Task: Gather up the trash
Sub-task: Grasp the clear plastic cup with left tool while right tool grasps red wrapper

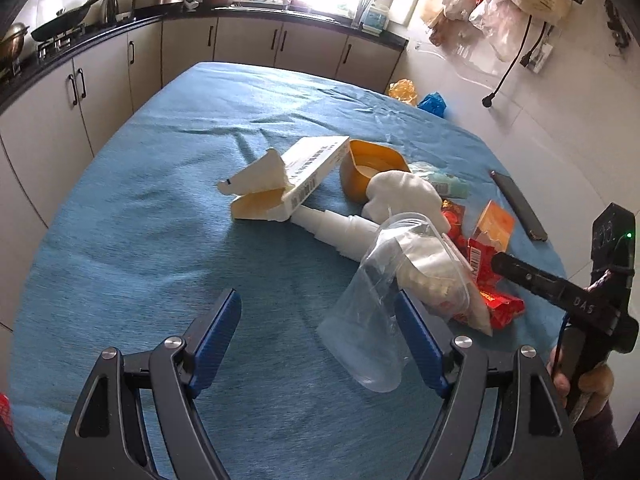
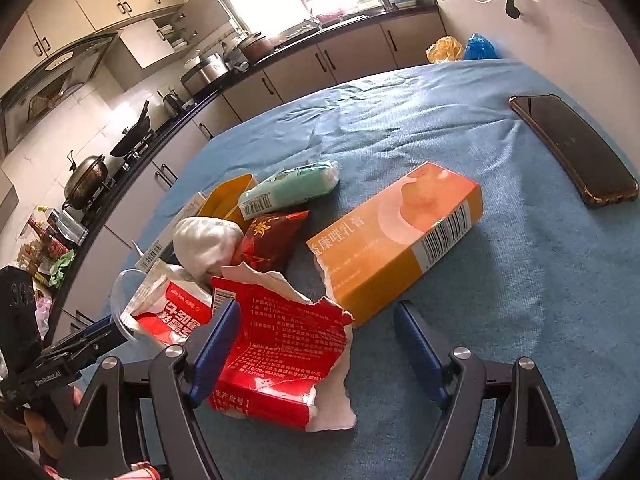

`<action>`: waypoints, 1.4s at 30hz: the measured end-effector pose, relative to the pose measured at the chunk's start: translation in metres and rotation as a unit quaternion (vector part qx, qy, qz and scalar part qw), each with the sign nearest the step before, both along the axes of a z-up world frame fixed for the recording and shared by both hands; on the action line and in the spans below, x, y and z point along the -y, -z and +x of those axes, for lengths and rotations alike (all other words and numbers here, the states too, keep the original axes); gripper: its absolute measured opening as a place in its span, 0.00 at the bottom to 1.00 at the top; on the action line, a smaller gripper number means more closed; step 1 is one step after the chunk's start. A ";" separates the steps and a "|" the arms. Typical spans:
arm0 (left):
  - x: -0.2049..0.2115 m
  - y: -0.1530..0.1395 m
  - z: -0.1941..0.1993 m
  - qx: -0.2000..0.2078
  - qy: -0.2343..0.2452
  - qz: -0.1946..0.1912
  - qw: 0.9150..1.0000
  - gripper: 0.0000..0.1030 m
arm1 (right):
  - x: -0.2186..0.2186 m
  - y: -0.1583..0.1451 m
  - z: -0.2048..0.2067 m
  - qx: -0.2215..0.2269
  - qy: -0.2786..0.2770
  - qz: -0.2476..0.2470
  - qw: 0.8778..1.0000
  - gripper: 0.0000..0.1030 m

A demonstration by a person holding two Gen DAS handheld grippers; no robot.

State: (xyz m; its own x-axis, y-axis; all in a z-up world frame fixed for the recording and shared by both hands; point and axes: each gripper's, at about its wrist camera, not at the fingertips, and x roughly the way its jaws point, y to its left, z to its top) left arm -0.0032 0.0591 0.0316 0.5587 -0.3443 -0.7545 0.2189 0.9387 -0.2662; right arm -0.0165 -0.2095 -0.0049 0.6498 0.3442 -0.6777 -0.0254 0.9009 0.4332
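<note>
Hovering low over the blue-clothed table (image 1: 140, 208), the left gripper (image 1: 318, 322) stands spread, its right pad at a clear plastic bag (image 1: 372, 320) lower centre, pinching nothing. The right gripper (image 2: 316, 330) is spread too, a torn red box (image 2: 280, 356) lying between its pads, ungripped, with an orange box (image 2: 400, 236) at centre frame

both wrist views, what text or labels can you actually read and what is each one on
"GenRoboAI": on the black body of the left hand-held gripper, right wrist view.
"DAS": on the black arm of the right hand-held gripper, left wrist view.
"康唑孔膏", partly legible: on the orange box.
Torn red packet: white print, too small to read.
Barcode digits on the white box: too small to read.
</note>
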 end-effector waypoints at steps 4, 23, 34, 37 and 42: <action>0.006 -0.001 -0.002 -0.004 0.007 -0.016 1.000 0.76 | -0.001 0.001 0.000 -0.002 -0.006 0.006 1.000 0.50; 0.009 -0.029 -0.040 0.025 -0.015 0.019 0.999 0.29 | -0.011 -0.027 -0.027 0.036 -0.025 0.010 0.999 0.04; -0.014 -0.052 -0.078 0.053 -0.057 0.026 0.997 0.29 | -0.022 -0.057 -0.058 0.078 -0.032 -0.007 0.996 0.04; -0.021 -0.060 -0.092 0.066 -0.068 0.034 0.995 0.29 | -0.024 -0.061 -0.064 0.082 -0.034 -0.005 0.996 0.04; -0.039 -0.070 -0.115 0.080 -0.097 0.040 0.991 0.29 | -0.030 -0.067 -0.073 0.087 -0.043 0.001 0.995 0.04</action>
State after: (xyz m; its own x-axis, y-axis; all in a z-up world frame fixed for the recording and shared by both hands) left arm -0.1180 0.0980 0.1013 0.7236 -0.1613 -0.6711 0.0662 0.9841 -0.1651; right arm -0.0894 -0.1796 0.0620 0.7251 0.4058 -0.5564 -0.1781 0.8910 0.4176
